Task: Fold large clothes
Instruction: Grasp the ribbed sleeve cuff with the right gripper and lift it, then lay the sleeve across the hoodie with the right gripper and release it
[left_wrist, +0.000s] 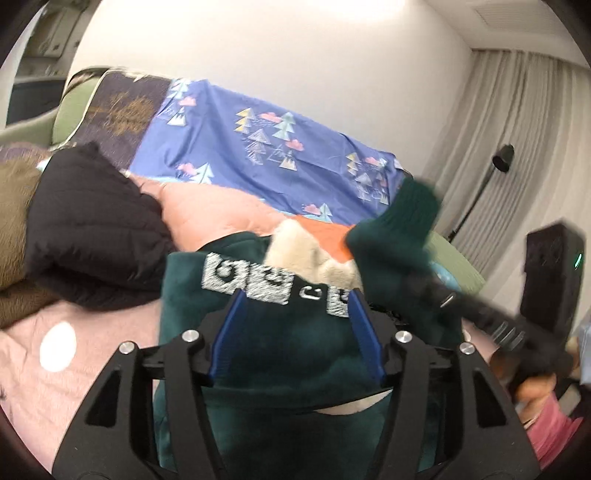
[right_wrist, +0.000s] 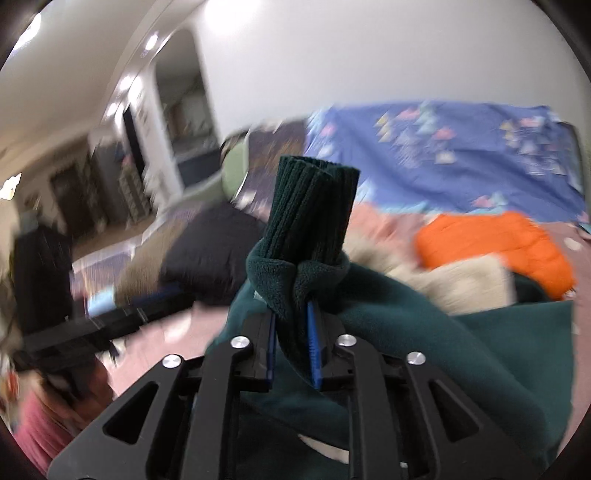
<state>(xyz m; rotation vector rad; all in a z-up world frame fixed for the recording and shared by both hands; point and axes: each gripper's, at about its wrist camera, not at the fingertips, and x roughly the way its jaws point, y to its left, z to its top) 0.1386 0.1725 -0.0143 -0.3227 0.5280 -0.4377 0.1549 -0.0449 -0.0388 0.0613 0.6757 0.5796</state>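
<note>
On the pink bedspread (left_wrist: 92, 369) a heap of garments lies: at far left a brown fuzzy garment (left_wrist: 13, 229), then a black quilted jacket (left_wrist: 92, 236) resting against it. Just right of the jacket, the dark green fleece sweatshirt (left_wrist: 288, 343) with white embroidered squares (left_wrist: 240, 278) fills the middle of the left wrist view. The left gripper (left_wrist: 293, 297) hangs over it with its blue fingers (left_wrist: 225, 332) spread wide, one on each side of the lettering; whether they press into the cloth cannot be told. Behind the fleece sit a cream fluffy garment (left_wrist: 299, 247) and an orange puffer jacket (right_wrist: 491, 243). Further right, the right gripper (right_wrist: 291, 325) stands nearly closed, its blue pads (right_wrist: 314, 347) pinching the sweatshirt's sleeve just below the ribbed cuff (right_wrist: 314, 206), which sticks up upright above the jaws. The sleeve is lifted clear of the bed, and the rest of the fleece drapes down to the right. A blue sheet with tree prints (left_wrist: 266, 140) covers the back, a floor lamp (left_wrist: 495, 173) stands before the curtains (left_wrist: 517, 122) at far right.
</note>
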